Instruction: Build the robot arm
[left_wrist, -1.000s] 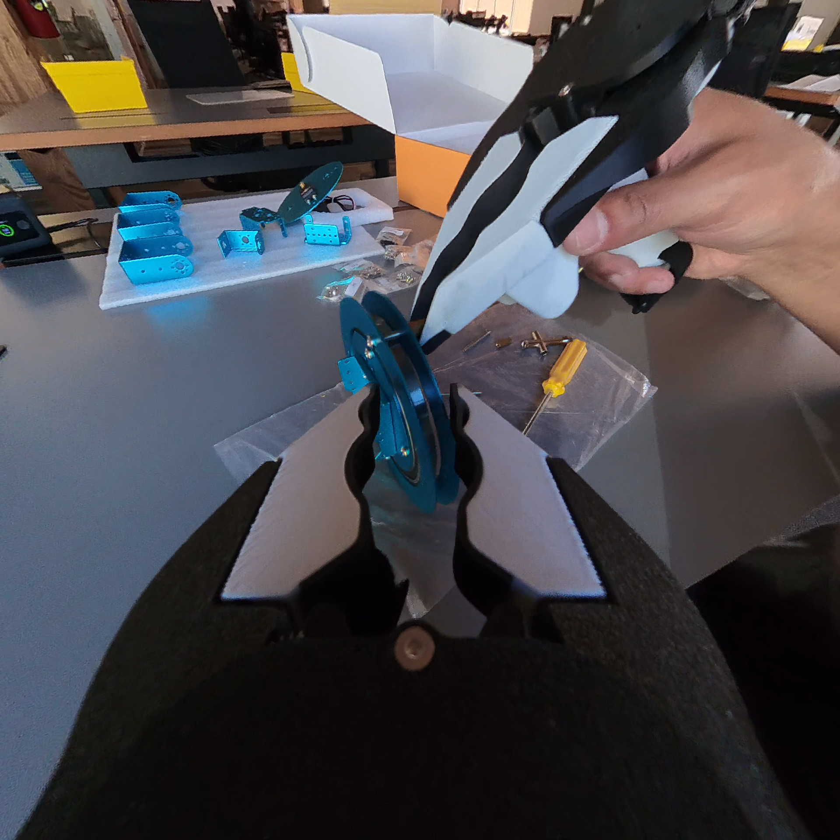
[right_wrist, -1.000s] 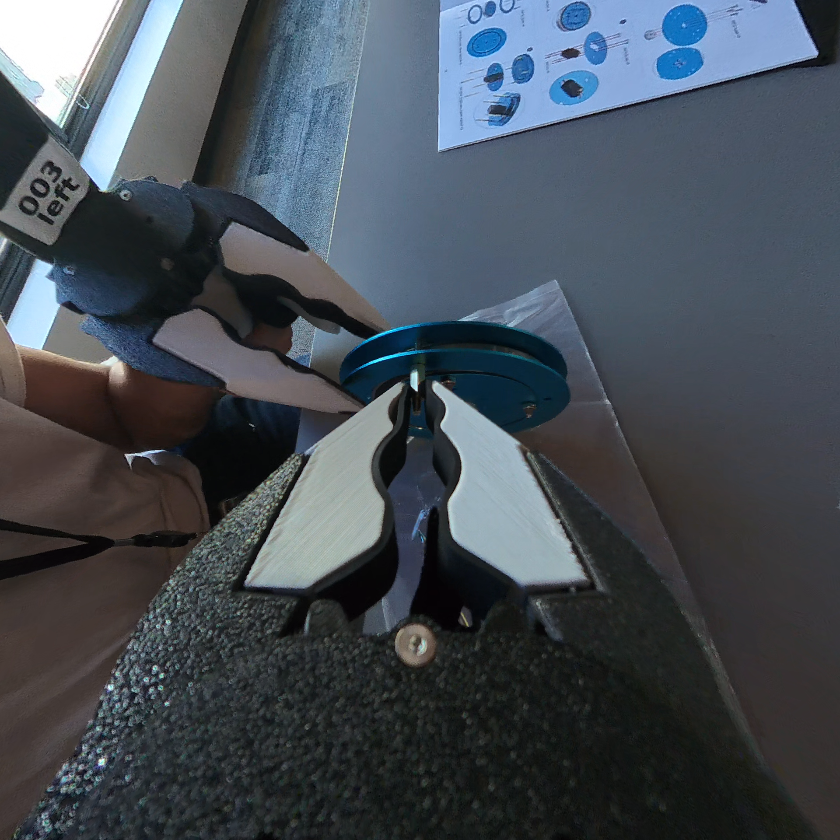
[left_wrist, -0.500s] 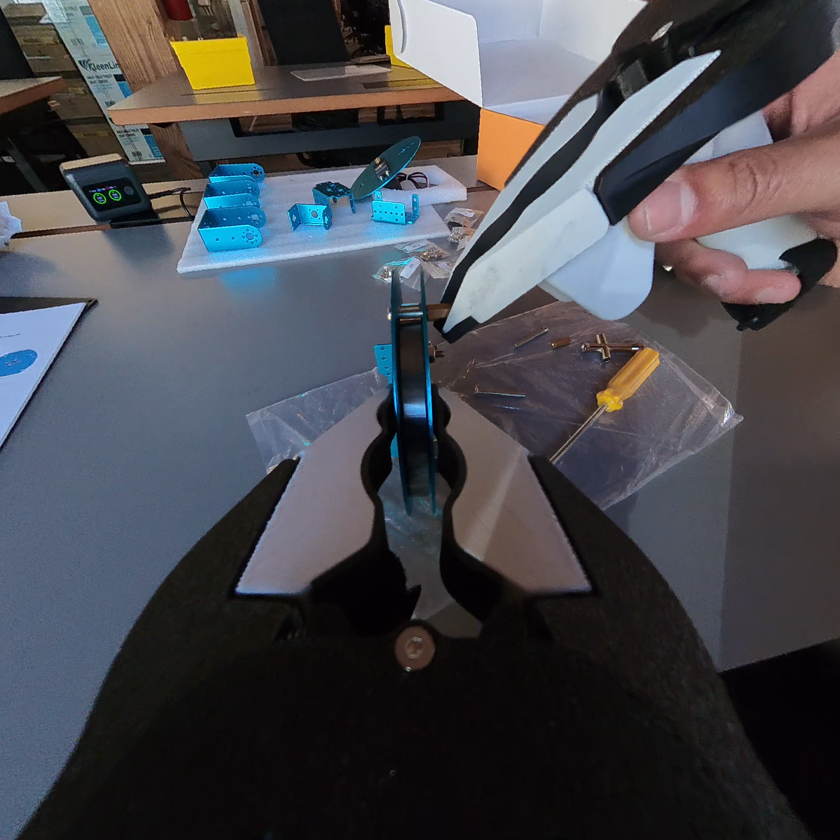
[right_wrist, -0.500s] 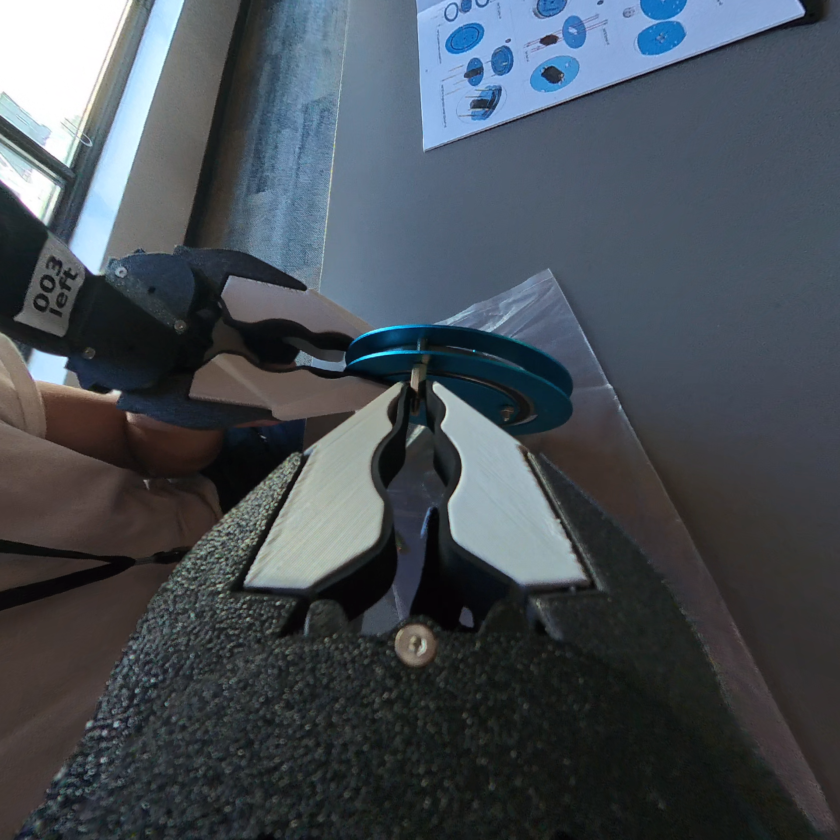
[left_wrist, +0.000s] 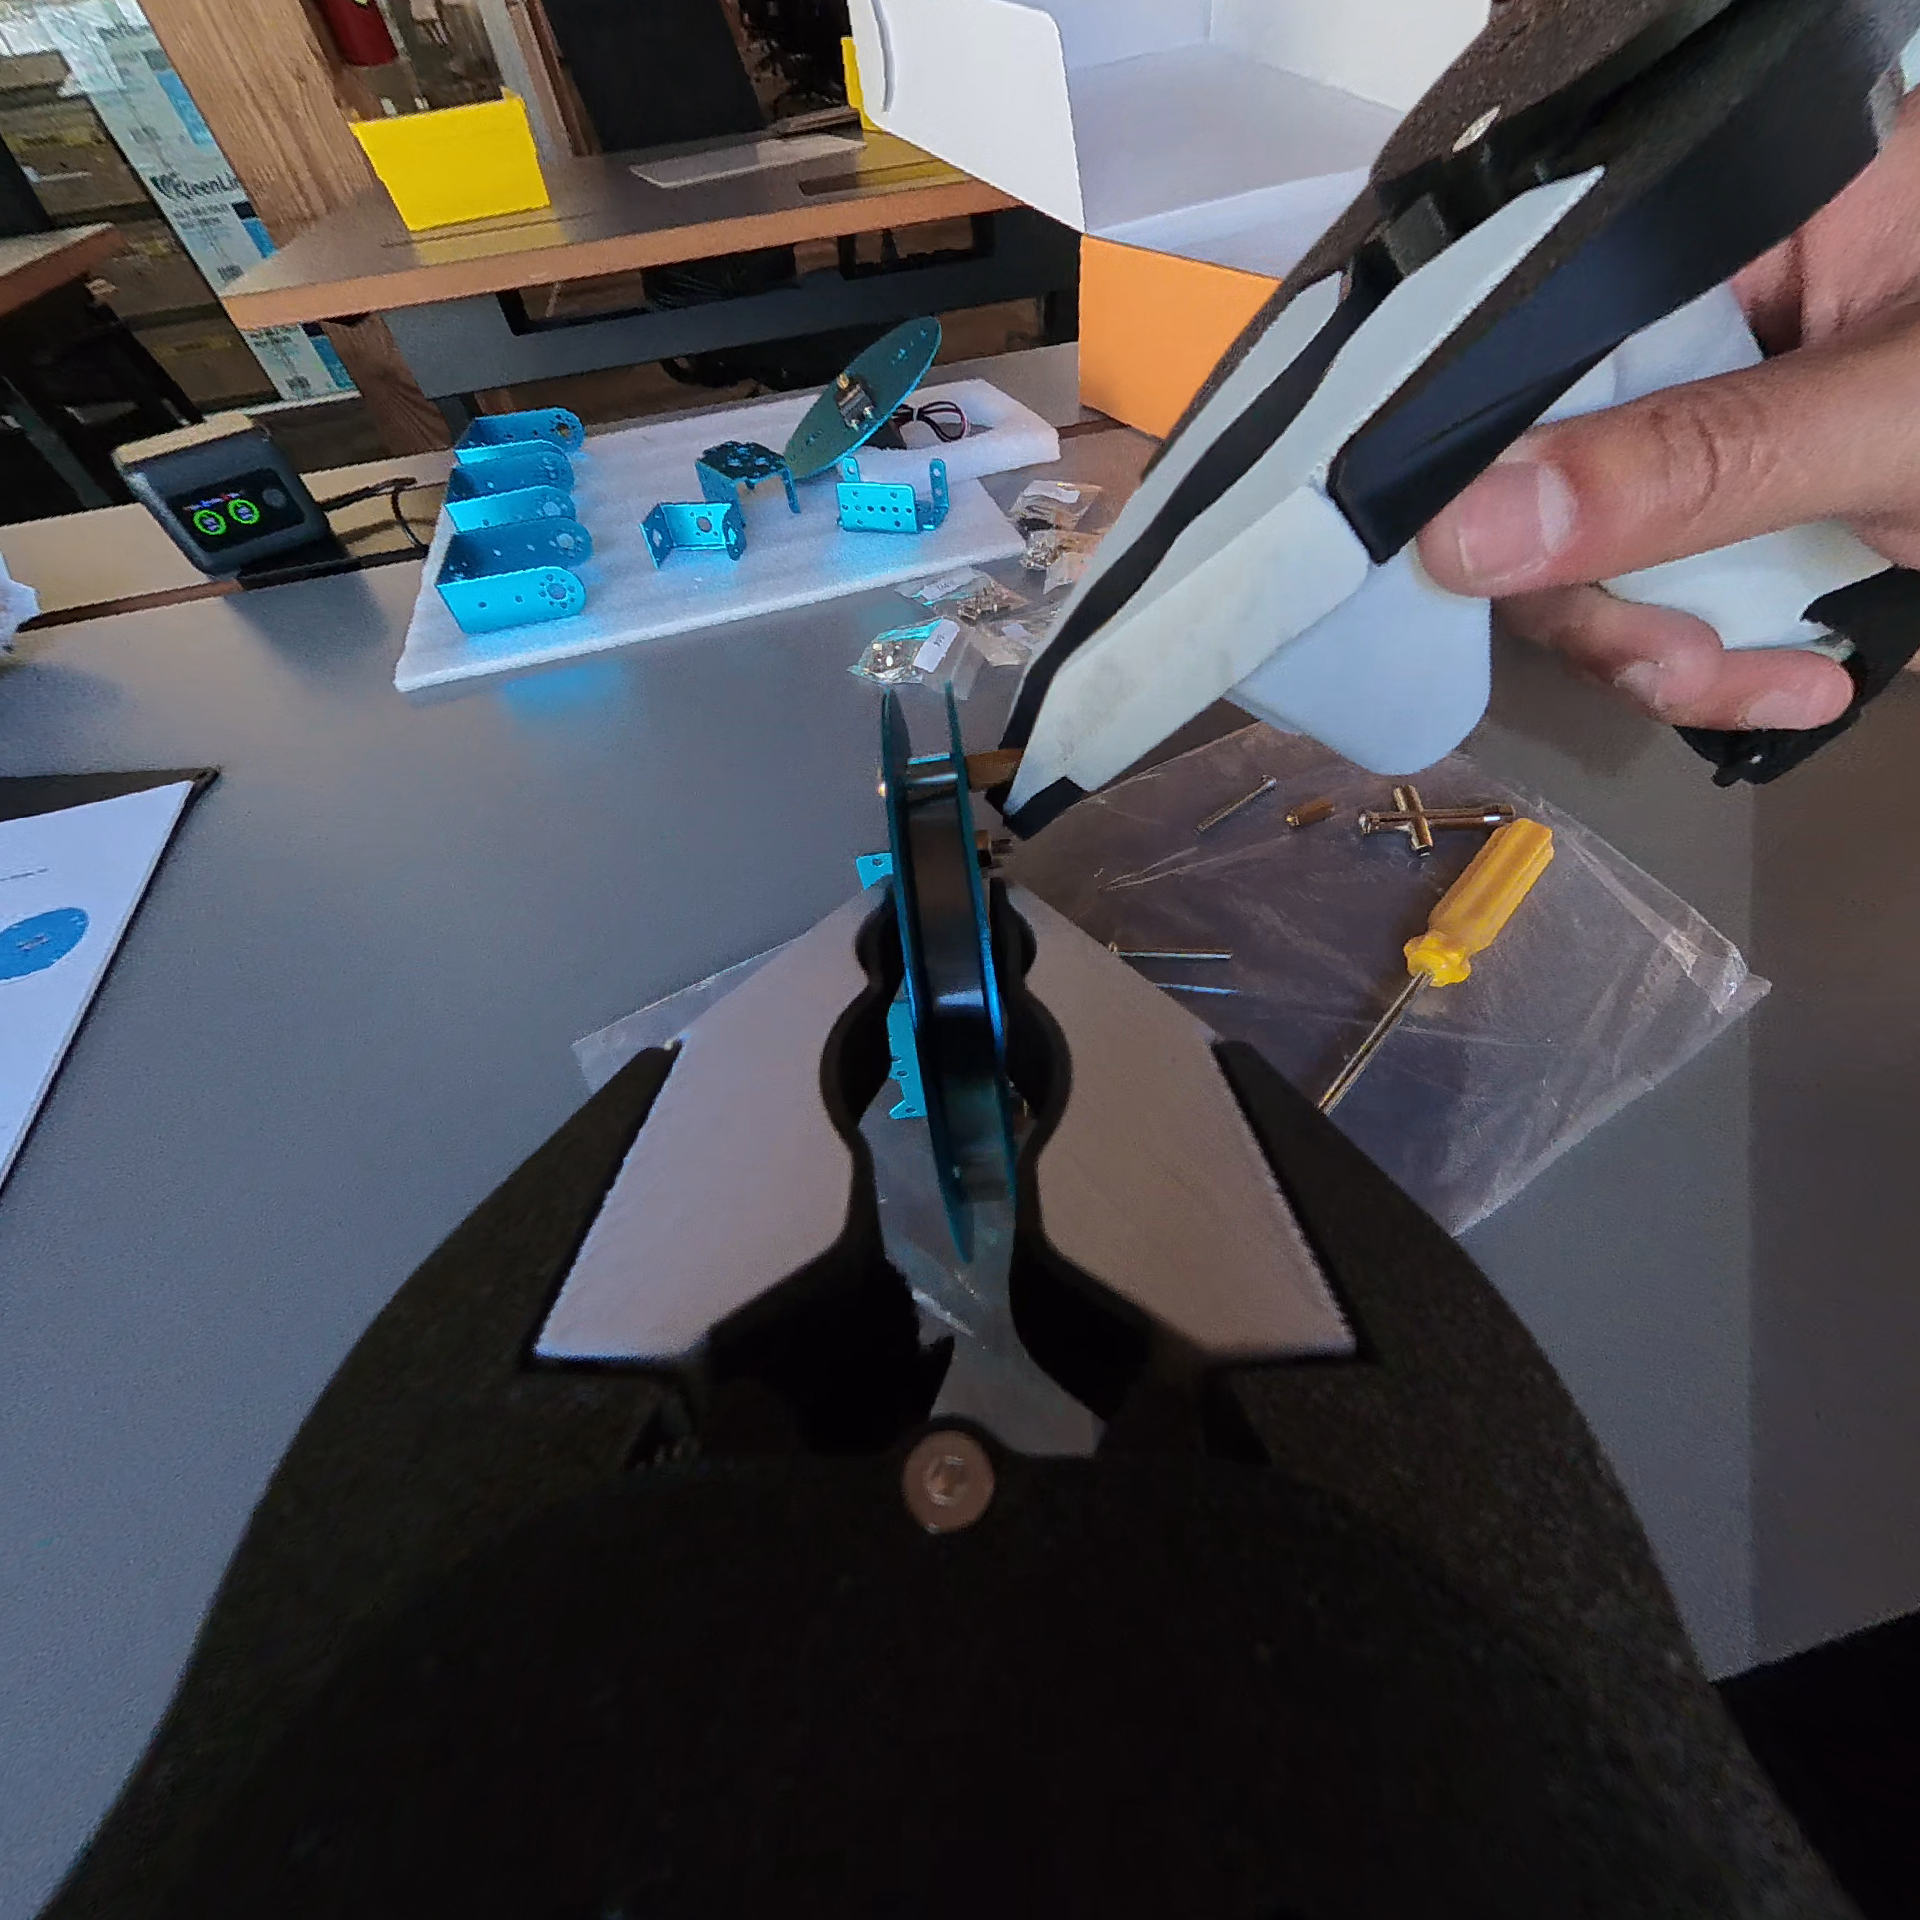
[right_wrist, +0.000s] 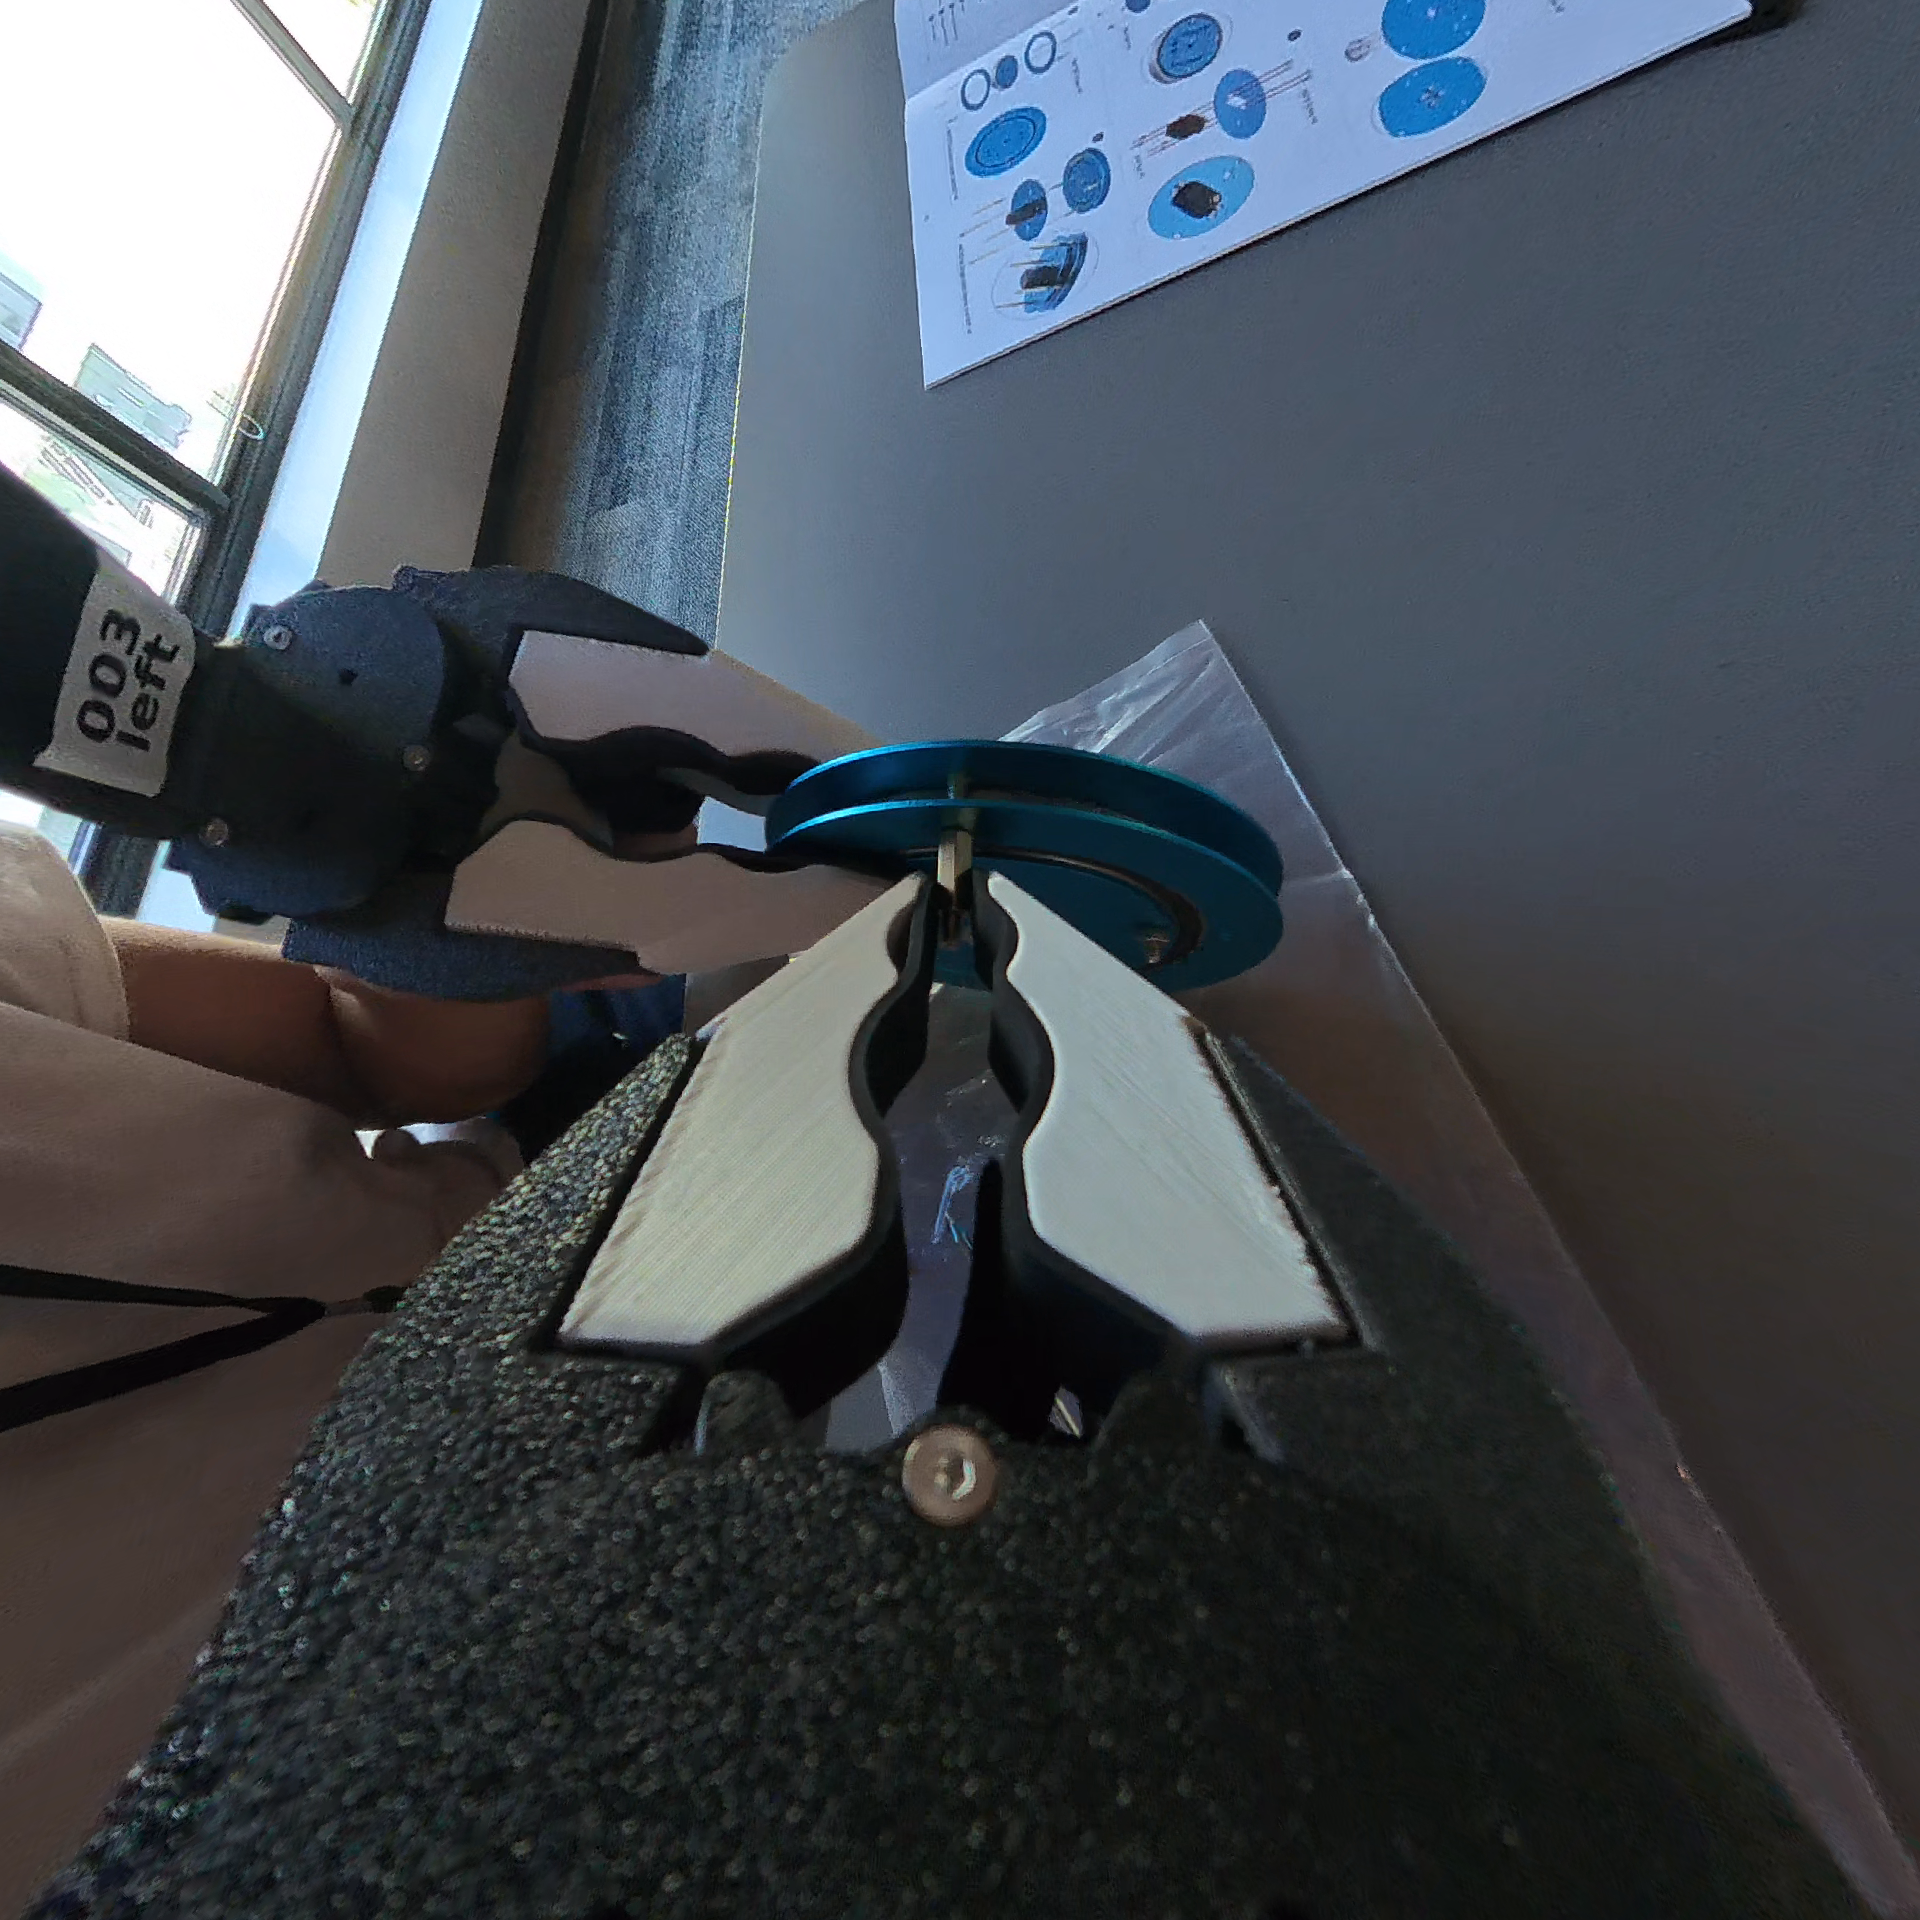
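My left gripper is shut on a blue two-disc metal assembly, held upright and edge-on above a clear plastic bag. My right gripper, held by a hand, comes in from the upper right. It is shut on a small brass standoff that touches the right disc face. In the right wrist view the discs lie flat ahead. My right gripper pinches the brass standoff beneath them, and my left gripper clamps the disc rim from the left.
On the bag lie a yellow-handled screwdriver, a cross wrench and loose pins. Behind are small screw bags, a white foam sheet with blue brackets, and a white-and-orange box. An instruction sheet lies on the grey table. The tips of both grippers are at nearly the same place. From either gripper's tips it is about 15 cm to the yellow-handled screwdriver.
My left gripper has turned the disc assembly from angled to edge-on and swung a little left. My right gripper has stayed shut on the standoff at the disc.
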